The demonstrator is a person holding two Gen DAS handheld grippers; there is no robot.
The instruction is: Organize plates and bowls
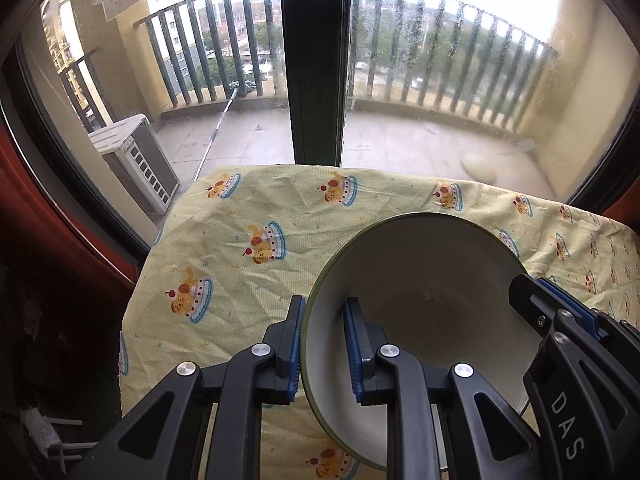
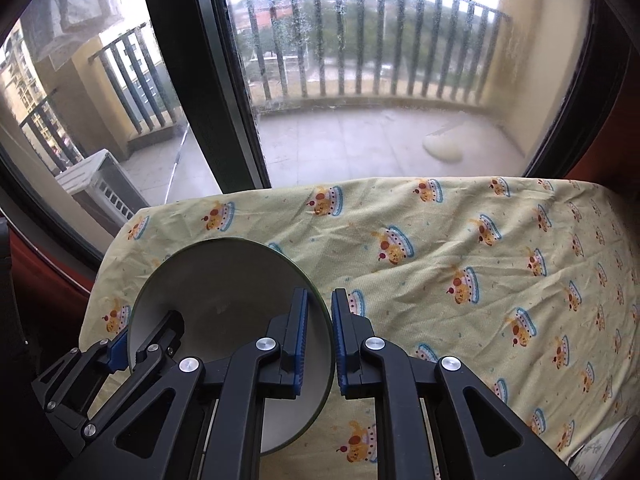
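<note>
A white bowl (image 1: 420, 280) with a thin green rim hangs tilted just above a yellow cake-print tablecloth (image 1: 240, 280). My left gripper (image 1: 324, 308) is shut on the bowl's left rim, one pad outside the wall and one inside. My right gripper (image 1: 534, 286) clamps the opposite rim at the right of the left wrist view. In the right wrist view the bowl (image 2: 224, 280) is at the lower left. There my right gripper (image 2: 318, 300) pinches its right rim, and the left gripper (image 2: 146, 332) grips the far rim.
The cloth-covered table (image 2: 460, 240) ends at a big window (image 2: 360, 80) onto a balcony with railings. A dark window post (image 1: 316, 60) rises behind the table's far edge. A pale patterned object (image 2: 612, 440) shows at the lower right corner. The table's left edge (image 1: 132, 300) drops off.
</note>
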